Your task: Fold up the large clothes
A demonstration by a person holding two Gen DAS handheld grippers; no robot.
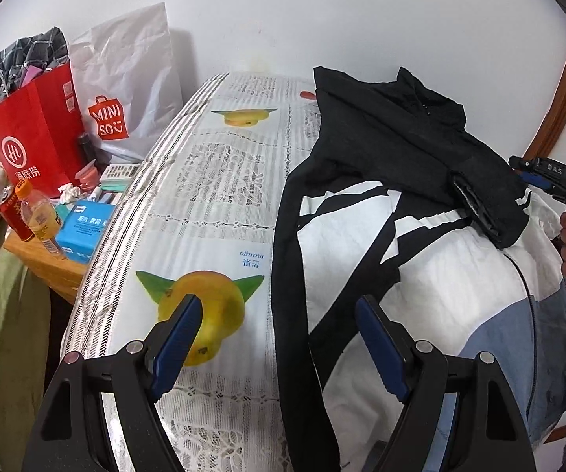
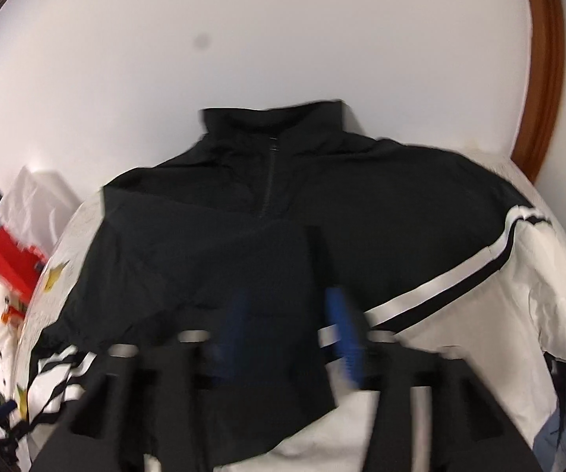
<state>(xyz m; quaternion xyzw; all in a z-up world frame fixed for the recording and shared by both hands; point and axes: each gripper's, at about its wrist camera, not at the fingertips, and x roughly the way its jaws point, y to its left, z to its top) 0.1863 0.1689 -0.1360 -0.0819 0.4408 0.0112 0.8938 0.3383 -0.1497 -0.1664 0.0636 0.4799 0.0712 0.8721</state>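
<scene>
Left claw (image 1: 273, 348) stood wide open and empty above the jacket's (image 1: 400, 212) black edge. Right claw (image 2: 288, 334) — blurred — pinched a black fold of the jacket. The jacket lay spread on the patterned bed cover (image 1: 212, 204), collar toward the white wall (image 1: 322, 11); it looked light, limp and slippery — best gripped at hems. A cluttered bedside table (image 1: 47, 263) stood beside the bed.

White wall (image 1: 322, 11), cluttered bedside table (image 1: 47, 263).
</scene>
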